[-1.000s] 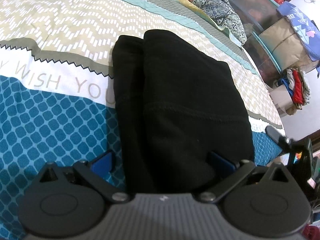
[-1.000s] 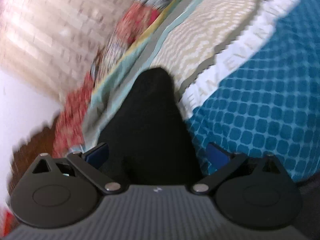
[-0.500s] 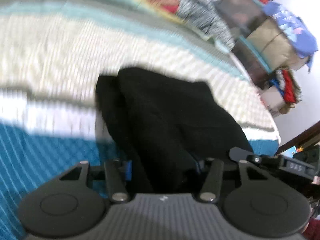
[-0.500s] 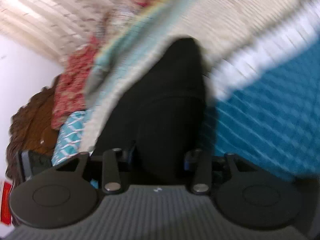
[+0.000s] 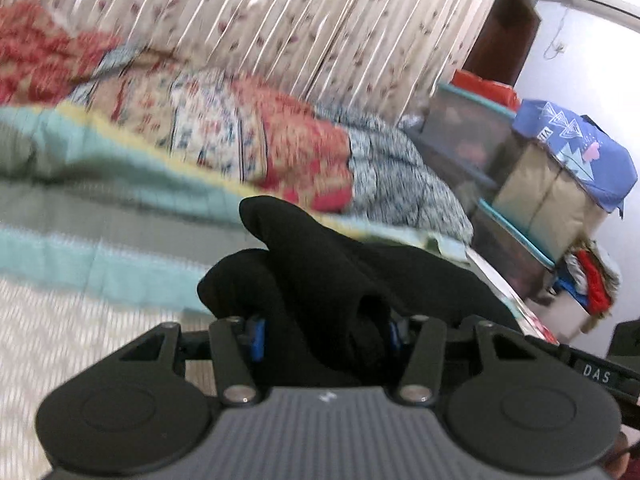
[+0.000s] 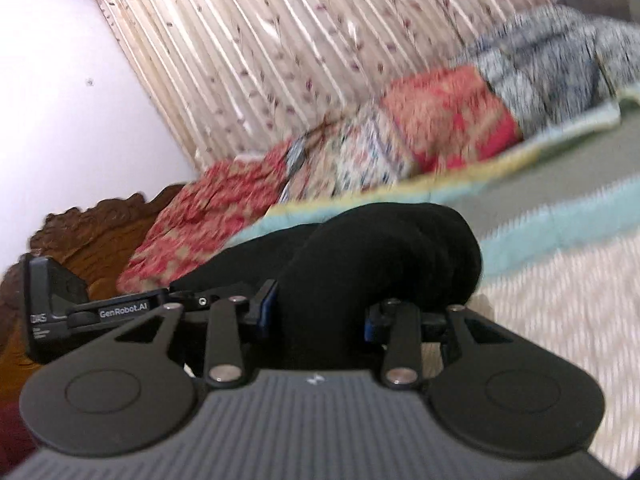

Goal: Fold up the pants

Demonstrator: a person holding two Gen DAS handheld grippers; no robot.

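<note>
A pair of soft black knit pants (image 5: 320, 280) hangs bunched above a patterned bedspread (image 5: 80, 320). The left gripper (image 5: 324, 334) and the right gripper (image 6: 316, 316) each have their jaws pinching a thick wad of its cloth. The fabric looks limp, light and unlikely to slip; holding it at corners or hems would likely fold it cleaner.

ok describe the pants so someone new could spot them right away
On the bed, in front of the patterned quilts, the pants are a bunched bundle clamped by both grippers. They are plain black; everything around them is printed or striped.
</note>
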